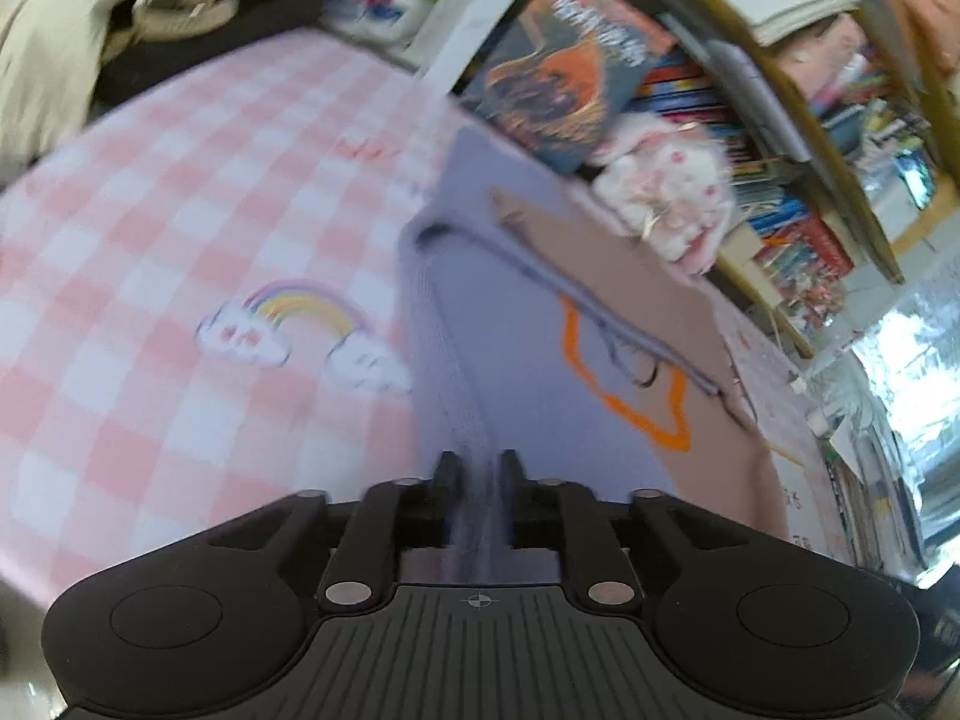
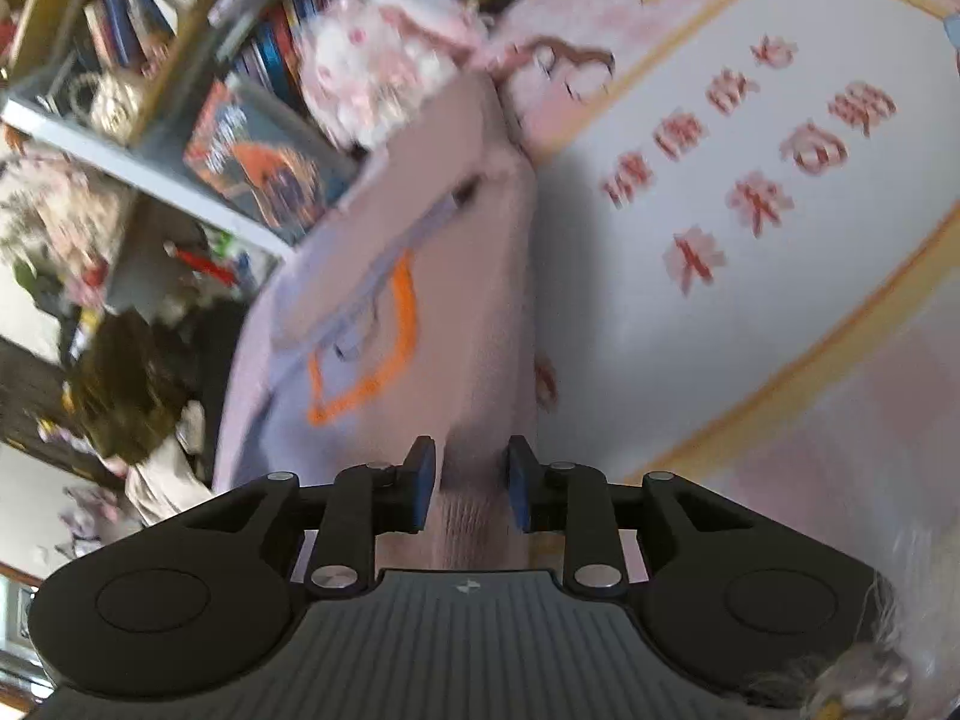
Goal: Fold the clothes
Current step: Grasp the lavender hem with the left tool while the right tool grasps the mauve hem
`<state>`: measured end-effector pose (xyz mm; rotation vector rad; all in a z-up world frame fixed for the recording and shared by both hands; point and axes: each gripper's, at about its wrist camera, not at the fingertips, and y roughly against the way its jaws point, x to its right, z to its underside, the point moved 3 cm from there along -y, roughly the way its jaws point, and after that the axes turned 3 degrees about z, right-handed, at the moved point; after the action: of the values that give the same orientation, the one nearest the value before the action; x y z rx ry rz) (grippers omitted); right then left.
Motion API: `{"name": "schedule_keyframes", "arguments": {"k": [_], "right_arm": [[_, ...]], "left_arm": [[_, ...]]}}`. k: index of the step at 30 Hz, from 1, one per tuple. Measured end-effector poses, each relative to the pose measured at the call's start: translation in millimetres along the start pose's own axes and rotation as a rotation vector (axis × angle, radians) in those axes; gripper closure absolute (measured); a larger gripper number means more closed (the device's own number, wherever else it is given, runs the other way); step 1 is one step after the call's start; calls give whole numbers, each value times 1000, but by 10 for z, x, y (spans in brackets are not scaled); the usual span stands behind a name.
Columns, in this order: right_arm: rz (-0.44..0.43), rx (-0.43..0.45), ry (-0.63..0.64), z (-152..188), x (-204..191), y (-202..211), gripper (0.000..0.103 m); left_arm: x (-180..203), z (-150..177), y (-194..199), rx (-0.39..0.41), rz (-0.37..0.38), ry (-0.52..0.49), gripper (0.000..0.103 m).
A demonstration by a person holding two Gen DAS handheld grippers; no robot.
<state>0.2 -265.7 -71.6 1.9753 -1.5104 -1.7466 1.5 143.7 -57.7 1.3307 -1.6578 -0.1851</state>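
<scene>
A lavender and dusty-pink sweatshirt (image 1: pixel 510 360) with an orange outline drawn on it lies stretched over the bed. In the left wrist view my left gripper (image 1: pixel 478 462) is shut on its ribbed lavender hem, which runs up between the two black fingers. In the right wrist view the same sweatshirt (image 2: pixel 372 228) stretches away from my right gripper (image 2: pixel 470 450), whose blue pads (image 2: pixel 420 480) close on the bunched pink hem. Both views are blurred.
A pink checked sheet (image 1: pixel 150 240) with a rainbow print covers the bed to the left. To the right lies a pink blanket (image 2: pixel 750 180) with red characters. Behind the sweatshirt are a plush toy (image 1: pixel 666 192) and bookshelves (image 1: pixel 780 150). Beige cloth (image 1: pixel 48 30) lies far left.
</scene>
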Motion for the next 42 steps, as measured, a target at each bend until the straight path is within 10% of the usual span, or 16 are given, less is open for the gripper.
{"name": "schedule_keyframes", "arguments": {"k": [8, 12, 36, 42], "right_arm": [[2, -39, -39, 140, 104, 63, 73], [23, -58, -56, 159, 165, 56, 93], [27, -145, -65, 654, 567, 802, 94], [-71, -98, -120, 523, 507, 941, 96]], "left_arm": [[-133, 114, -46, -30, 19, 80, 70], [-149, 131, -56, -35, 9, 110, 100], [-252, 929, 636, -49, 44, 277, 100], [-85, 668, 750, 37, 164, 307, 100]]}}
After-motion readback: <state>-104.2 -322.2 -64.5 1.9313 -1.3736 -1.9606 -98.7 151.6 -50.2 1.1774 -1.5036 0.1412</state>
